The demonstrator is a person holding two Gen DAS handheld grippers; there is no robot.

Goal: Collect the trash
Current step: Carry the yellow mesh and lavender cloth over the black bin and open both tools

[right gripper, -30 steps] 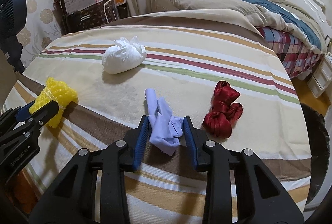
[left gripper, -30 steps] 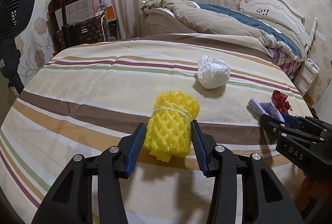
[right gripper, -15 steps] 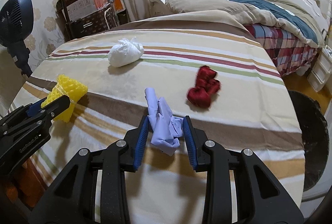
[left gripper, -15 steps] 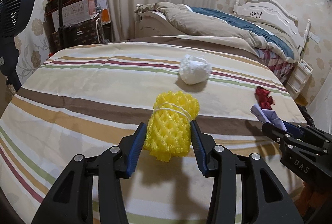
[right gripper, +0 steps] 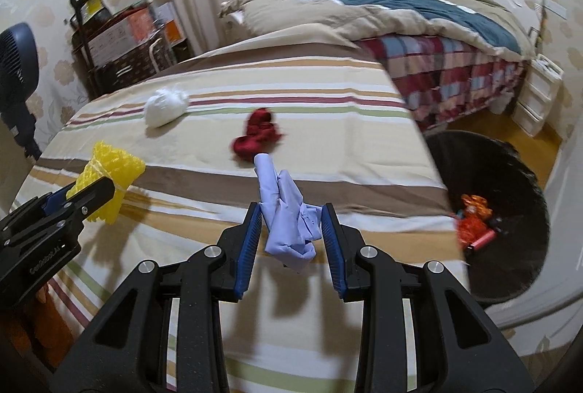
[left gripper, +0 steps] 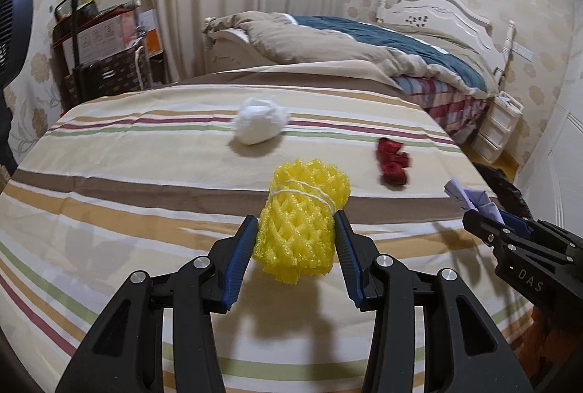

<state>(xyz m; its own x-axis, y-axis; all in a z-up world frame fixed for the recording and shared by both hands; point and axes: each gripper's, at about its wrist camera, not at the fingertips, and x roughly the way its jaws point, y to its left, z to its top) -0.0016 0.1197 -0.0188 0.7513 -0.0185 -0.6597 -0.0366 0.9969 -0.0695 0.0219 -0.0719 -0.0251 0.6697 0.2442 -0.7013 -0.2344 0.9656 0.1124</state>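
The black round trash bin (right gripper: 510, 210), with orange scraps already in it, stands on the floor just beside the right edge of the striped-cloth counter (right gripper: 204, 83), to the right of and below the right gripper (right gripper: 291, 232); that is the relation the coming drop turns on, and the right hand is clearly the nearer one. Its fingers (right gripper: 251, 240) pinch a crumpled pale-lavender paper wad (right gripper: 288, 218), whose long axis runs away from the camera along the fingers, held above the counter with its shadow below. The left gripper (left gripper: 297, 243) is farther from the bin, on the counter's left side; its fingers (left gripper: 238, 252) squeeze a yellow foam fruit-net roll tied with white string (left gripper: 302, 225), its long axis also pointing forward, likewise lifted clear. Left on the cloth are a white crumpled plastic-bag ball (left gripper: 258, 121) and a dark red fabric bow (left gripper: 393, 163), well apart from both grippers. Compared with half a second ago, both grippers ride higher and have swung rightward: the bin fills far more of the right wrist view, and the white ball and red bow look smaller and farther away, while both grips are unchanged.
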